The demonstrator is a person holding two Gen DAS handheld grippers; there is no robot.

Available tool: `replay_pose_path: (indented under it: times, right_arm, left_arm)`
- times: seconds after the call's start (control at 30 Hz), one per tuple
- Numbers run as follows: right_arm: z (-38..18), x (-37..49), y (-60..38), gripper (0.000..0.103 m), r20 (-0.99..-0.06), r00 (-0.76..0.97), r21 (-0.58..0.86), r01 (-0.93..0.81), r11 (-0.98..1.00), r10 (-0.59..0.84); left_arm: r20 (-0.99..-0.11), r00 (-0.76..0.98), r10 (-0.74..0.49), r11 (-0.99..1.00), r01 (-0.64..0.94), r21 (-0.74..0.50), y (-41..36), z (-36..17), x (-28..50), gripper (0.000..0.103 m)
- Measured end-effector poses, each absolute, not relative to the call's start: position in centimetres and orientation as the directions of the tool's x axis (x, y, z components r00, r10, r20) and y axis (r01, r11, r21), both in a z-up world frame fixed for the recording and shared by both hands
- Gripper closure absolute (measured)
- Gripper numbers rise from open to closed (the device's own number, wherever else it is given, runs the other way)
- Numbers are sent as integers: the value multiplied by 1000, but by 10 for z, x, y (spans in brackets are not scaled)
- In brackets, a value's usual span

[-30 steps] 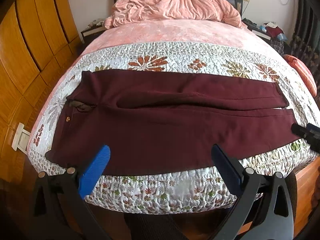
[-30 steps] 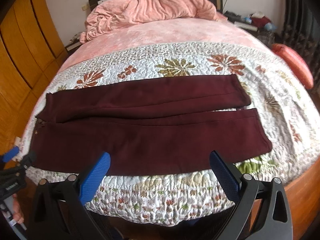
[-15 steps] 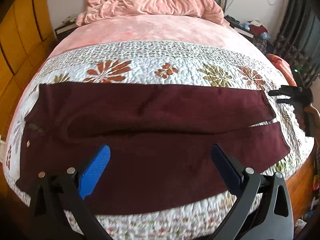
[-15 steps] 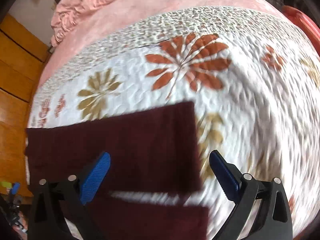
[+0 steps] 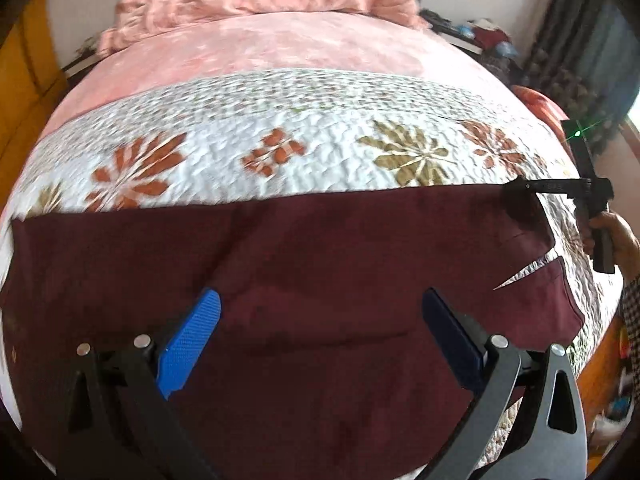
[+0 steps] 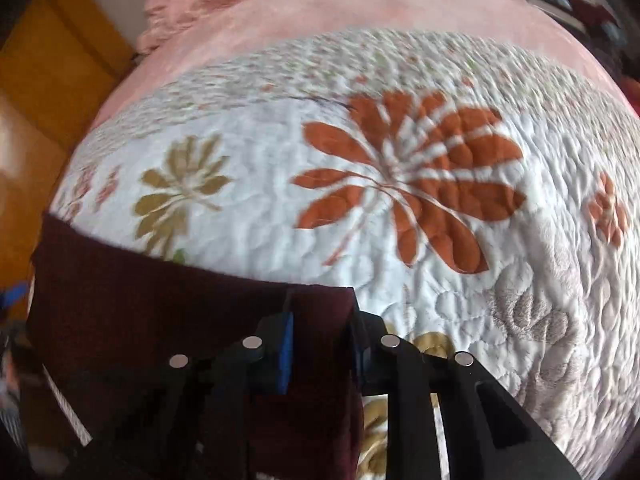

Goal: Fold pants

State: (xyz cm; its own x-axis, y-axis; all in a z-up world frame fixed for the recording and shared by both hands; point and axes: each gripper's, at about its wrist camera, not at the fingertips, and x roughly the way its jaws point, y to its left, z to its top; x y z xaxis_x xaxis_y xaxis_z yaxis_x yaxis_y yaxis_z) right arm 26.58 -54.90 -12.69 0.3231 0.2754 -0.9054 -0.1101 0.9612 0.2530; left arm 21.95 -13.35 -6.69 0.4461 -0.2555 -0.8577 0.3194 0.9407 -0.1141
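Hovering wide open over the waist end of the maroon pants spread flat across the quilt, the left gripper holds nothing, while the right gripper is closing on the far leg's cuff corner, so the lengthwise fold seemingly awaits a matching left-side grip.

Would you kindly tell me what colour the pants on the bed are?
The pants are dark maroon, seen best in the left wrist view.

Dark maroon cloth pants lie flat and lengthwise across the floral quilted bed, legs side by side, hems slightly parted.
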Motion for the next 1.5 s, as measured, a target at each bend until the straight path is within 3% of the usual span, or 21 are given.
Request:
replay_pose_path:
  times: [0.23,0.5,0.73,0.87,0.93,1.0,1.03,1.07,1.13,1.23,1.37,1.5]
  right_arm:
    - [-63,227,-549,80,-807,459,266,-280,923,372]
    - [-36,223,-554,80,-744,504,309,-321,895,438]
    - [-31,224,-557,81,-711,519,336,-344,877,475]
    - [-25,225,-561,81,-695,537,342,-338,877,478]
    - [-24,225,-564,81,-688,544,350,-331,876,480]
    - [-23,225,-564,81,-687,549,348,-324,879,475]
    - [-24,225,-564,81,-688,552,348,-318,882,471]
    - [-25,225,-564,81,-687,555,352,-310,883,469]
    - [-27,226,-563,81,-686,559,362,-292,885,465]
    - [-30,226,-561,81,-692,576,353,-257,900,436]
    - [-26,213,-559,80,-671,616,339,-239,910,412]
    - [-37,183,-550,79,-692,622,281,-235,931,366]
  left_arm:
    - [-844,353,-403,798,588,-135,-169,-81,280,3]
    - [-836,65,-544,583,746,-322,-224,-113,344,3]
    - [-804,-156,-573,488,724,-488,-246,-136,372,3]
    - [-702,-387,-598,414,601,-684,-249,-152,377,4]
    - [-691,-417,-591,405,587,-701,-248,-155,373,6]
    - [-717,-386,-580,421,612,-670,-243,-153,370,48]
    - [-733,-365,-574,439,618,-652,-239,-153,370,78]
    - [-733,-353,-582,452,609,-652,-233,-152,370,84]
    - [-748,-289,-598,464,636,-617,-226,-140,365,91]
    - [-782,-79,-619,536,685,-493,-213,-103,356,91]
    - [-819,257,-512,657,732,-182,-212,-45,295,91]
    - [-831,417,-367,678,732,67,-226,-40,214,90]
